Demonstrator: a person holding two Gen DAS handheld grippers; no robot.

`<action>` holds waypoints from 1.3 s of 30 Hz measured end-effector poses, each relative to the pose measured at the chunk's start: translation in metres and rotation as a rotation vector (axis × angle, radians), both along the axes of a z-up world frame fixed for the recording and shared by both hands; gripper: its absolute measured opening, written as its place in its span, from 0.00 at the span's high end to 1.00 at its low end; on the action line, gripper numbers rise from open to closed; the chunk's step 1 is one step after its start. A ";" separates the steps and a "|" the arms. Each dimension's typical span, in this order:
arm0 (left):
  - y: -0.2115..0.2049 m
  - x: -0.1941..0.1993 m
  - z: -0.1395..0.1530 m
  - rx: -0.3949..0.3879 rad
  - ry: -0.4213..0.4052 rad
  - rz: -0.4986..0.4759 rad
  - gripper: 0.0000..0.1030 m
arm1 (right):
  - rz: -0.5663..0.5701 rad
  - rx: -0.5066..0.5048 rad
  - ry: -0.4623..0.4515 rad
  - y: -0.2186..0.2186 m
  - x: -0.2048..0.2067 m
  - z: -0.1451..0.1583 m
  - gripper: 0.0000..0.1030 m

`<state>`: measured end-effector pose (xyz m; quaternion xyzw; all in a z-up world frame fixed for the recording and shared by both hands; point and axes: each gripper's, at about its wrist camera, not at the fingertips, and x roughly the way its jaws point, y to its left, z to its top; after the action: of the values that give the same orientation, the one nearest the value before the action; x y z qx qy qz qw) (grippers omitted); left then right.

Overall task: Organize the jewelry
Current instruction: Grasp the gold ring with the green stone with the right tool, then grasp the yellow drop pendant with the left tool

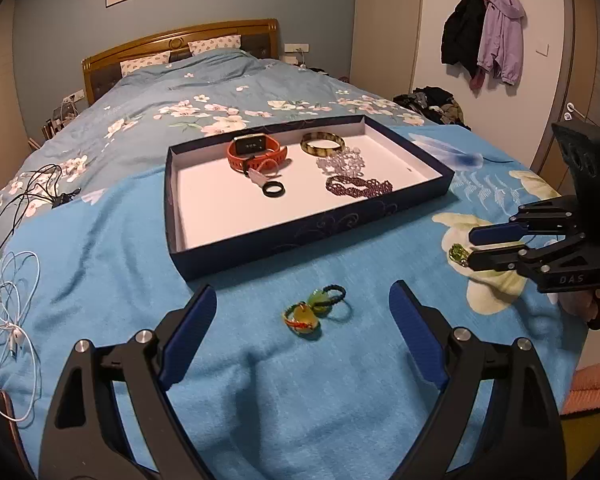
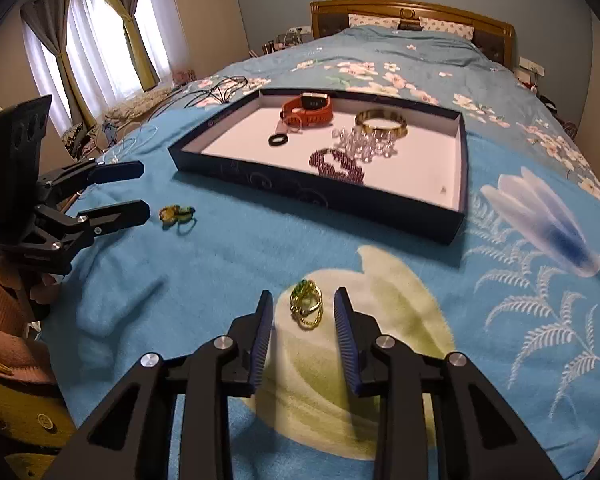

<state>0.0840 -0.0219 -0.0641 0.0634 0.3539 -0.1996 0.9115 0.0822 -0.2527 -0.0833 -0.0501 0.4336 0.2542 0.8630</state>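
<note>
Gold ring (image 2: 307, 307) between spread pads of right tool (image 2: 304, 312), untouched; left tool (image 1: 302, 312) wide open over pendants (image 1: 314, 310)

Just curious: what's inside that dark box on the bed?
Inside the box: an orange watch, bangle, black ring, clear beads, purple beads. Beneath them is hidden.

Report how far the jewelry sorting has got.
Done: watch, bangle, black ring and two bead strands lie in the tray. In hand: nothing gripped; the open right gripper straddles the gold ring. Left: that ring and the two pendants before the open left gripper.
</note>
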 end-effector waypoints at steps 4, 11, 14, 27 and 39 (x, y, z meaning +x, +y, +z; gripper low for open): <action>-0.001 0.001 -0.004 0.000 0.019 -0.005 0.16 | -0.012 0.003 0.011 0.000 0.001 -0.005 0.71; 0.001 0.008 -0.009 -0.018 0.059 -0.009 0.18 | -0.022 0.024 0.022 -0.007 0.002 -0.005 0.97; 0.002 0.009 -0.011 -0.025 0.075 -0.013 0.18 | -0.024 0.032 0.015 -0.008 0.001 -0.002 0.99; -0.007 0.016 -0.021 -0.006 0.134 -0.048 0.38 | -0.077 0.077 -0.034 -0.021 -0.001 0.014 0.99; 0.000 0.023 -0.027 -0.013 0.173 0.000 0.74 | -0.091 0.110 -0.028 -0.027 0.000 0.014 0.97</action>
<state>0.1071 -0.0216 -0.0909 0.0402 0.4302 -0.2064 0.8779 0.0819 -0.2792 -0.0692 0.0136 0.4085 0.2375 0.8812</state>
